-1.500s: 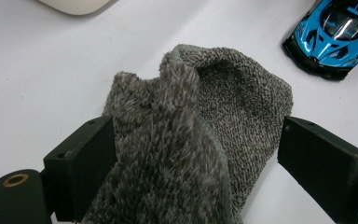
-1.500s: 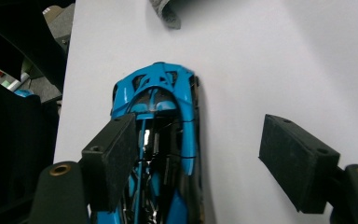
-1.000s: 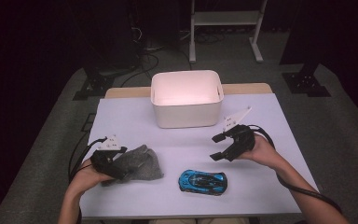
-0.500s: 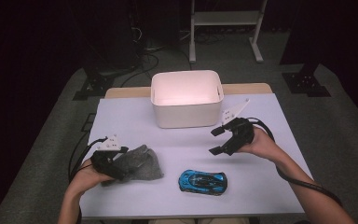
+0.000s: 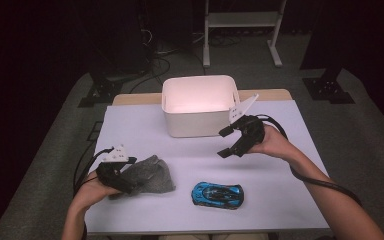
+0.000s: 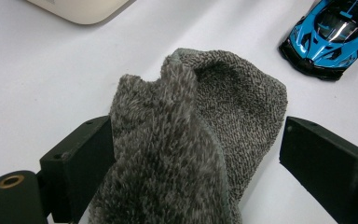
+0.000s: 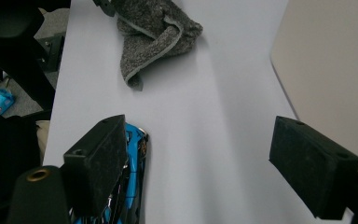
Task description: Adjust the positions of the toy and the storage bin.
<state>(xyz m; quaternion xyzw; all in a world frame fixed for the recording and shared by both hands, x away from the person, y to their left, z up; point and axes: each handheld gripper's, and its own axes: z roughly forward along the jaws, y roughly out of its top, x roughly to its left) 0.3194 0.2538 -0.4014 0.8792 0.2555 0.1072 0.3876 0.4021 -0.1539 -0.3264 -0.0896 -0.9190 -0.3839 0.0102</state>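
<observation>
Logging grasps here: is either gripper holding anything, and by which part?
Nothing is clamped. The left gripper stands open astride the fuzzy grey cloth; the right gripper hangs open, empty.

- Grey cloth [image 6: 200,135]: fuzzy terry, matt and rough, with a stitched hem.
- Toy car [image 5: 217,194]: glossy blue and black finish.
- Bin [image 5: 198,107]: smooth, matt white plastic.
- Desk [image 5: 275,180]: smooth matt white top.
- Jaws: matt black, faintly grainy.

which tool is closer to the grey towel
Left. The left tool has its open jaws on either side of the grey towel, while the right tool is held open across the table beside the white bin.
</observation>
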